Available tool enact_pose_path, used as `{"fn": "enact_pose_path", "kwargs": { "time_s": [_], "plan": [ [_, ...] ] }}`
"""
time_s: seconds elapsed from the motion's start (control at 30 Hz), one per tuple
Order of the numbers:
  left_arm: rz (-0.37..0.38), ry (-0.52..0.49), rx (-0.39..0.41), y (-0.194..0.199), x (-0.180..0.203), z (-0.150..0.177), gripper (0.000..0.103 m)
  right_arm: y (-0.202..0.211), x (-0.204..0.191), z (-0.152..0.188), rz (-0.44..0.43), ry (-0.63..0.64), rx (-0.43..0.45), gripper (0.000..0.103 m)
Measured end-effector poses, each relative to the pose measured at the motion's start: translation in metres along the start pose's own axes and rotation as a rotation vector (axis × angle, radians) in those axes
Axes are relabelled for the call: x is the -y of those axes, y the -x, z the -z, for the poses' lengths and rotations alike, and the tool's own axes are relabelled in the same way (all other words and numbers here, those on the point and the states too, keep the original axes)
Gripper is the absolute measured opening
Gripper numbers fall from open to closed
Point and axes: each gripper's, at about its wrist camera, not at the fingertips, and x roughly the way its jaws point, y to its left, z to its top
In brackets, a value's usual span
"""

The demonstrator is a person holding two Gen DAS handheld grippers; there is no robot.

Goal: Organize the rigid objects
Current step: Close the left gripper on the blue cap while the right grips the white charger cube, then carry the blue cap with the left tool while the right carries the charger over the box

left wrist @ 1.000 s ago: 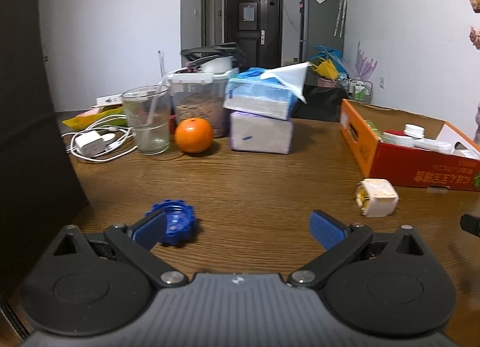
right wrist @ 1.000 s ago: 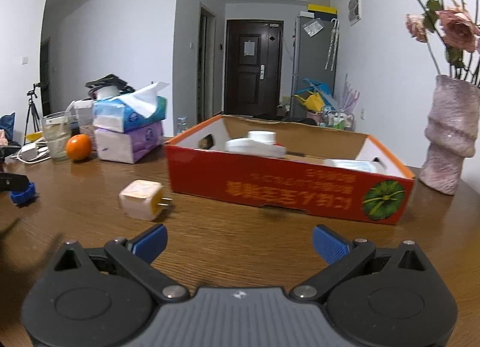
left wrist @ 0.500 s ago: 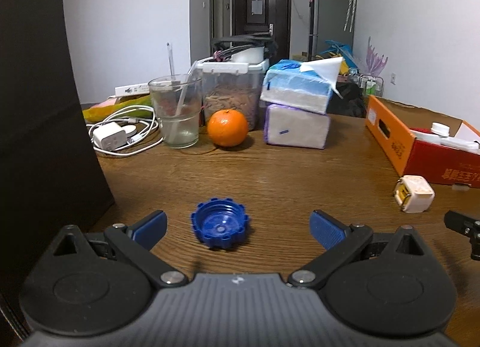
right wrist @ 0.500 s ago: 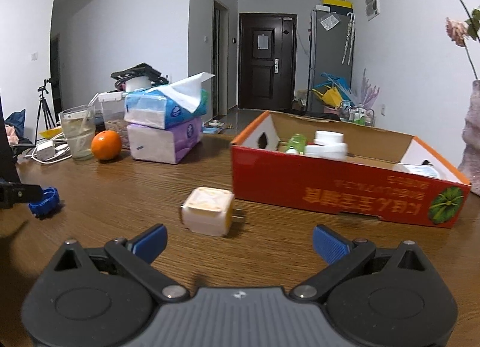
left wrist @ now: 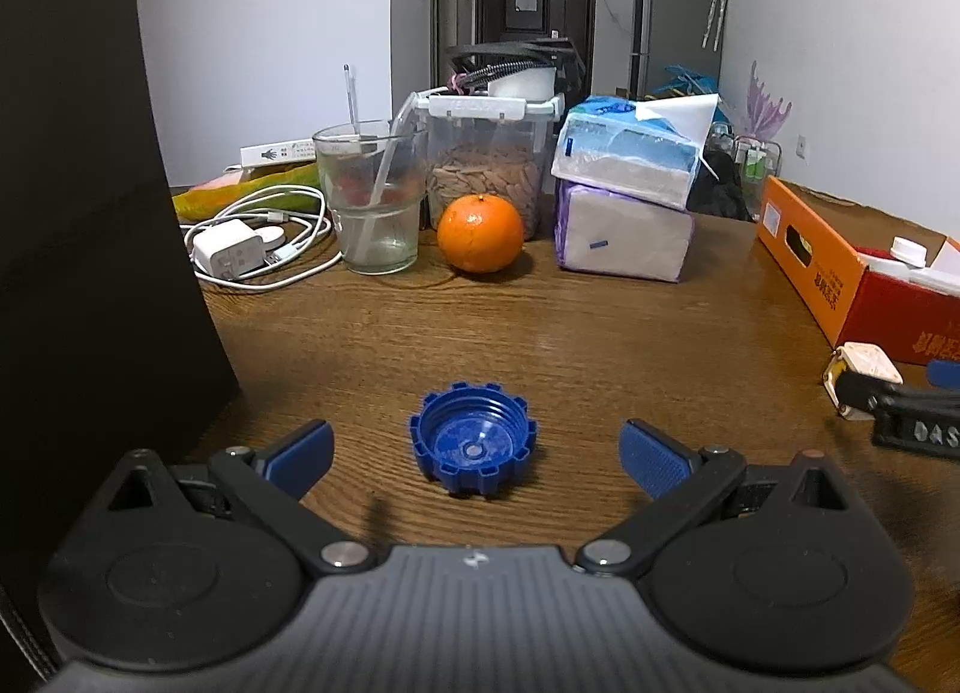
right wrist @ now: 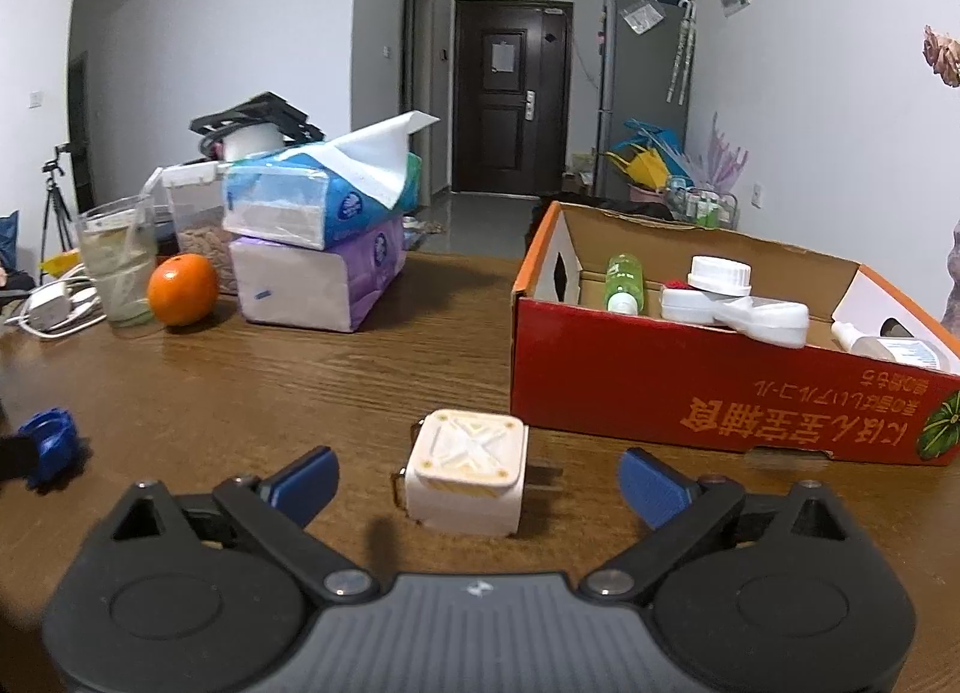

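Observation:
A blue ribbed bottle cap (left wrist: 473, 438) lies open side up on the wooden table, centred between the fingers of my left gripper (left wrist: 477, 456), which stands open and does not touch it. A cream cube-shaped plug adapter (right wrist: 465, 471) with metal prongs sits between the fingers of my right gripper (right wrist: 478, 480); its jaws are closing but still stand wide and clear of the adapter. The red-and-orange cardboard box (right wrist: 708, 378) holding bottles and white containers stands just beyond the adapter. The adapter (left wrist: 861, 372) and a right finger also show at the left wrist view's right edge.
At the back stand a glass with a straw (left wrist: 372, 195), an orange (left wrist: 479, 234), a clear food container (left wrist: 486, 165), two stacked tissue packs (left wrist: 627, 201) and a white charger with cable (left wrist: 240, 249). A dark panel (left wrist: 84, 213) fills the left side.
Both grippers moved in on their objects: the blue cap slid from beside the left finger to between the fingers, and the adapter came from the left to the middle of the right gripper.

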Motion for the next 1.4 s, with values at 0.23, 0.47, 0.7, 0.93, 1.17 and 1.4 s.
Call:
{"fn": "enact_pose_path", "kwargs": {
  "time_s": [0.23,0.47,0.7,0.93,1.17,1.4],
  "plan": [
    [-0.004,0.004,-0.009,-0.003,-0.001,0.000,0.103,-0.024,-0.002,-0.007,0.012,-0.003,-0.062,0.086],
    [-0.020,0.014,-0.024,-0.010,-0.004,-0.001,0.103,-0.029,0.003,-0.006,-0.015,-0.039,-0.097,0.066],
    [-0.033,0.004,-0.024,-0.017,-0.003,-0.002,0.103,-0.021,0.005,-0.006,-0.017,-0.051,-0.056,0.066],
    [-0.013,-0.007,-0.034,-0.024,0.000,-0.004,0.087,-0.014,0.002,-0.006,-0.030,-0.040,-0.021,0.066],
    [0.024,-0.024,-0.046,-0.027,0.002,-0.003,0.055,-0.011,0.003,-0.006,-0.037,-0.045,-0.007,0.066],
    [0.029,-0.044,-0.023,-0.022,0.005,-0.003,0.055,-0.006,0.002,-0.005,-0.049,-0.038,0.013,0.066]
  ]
}}
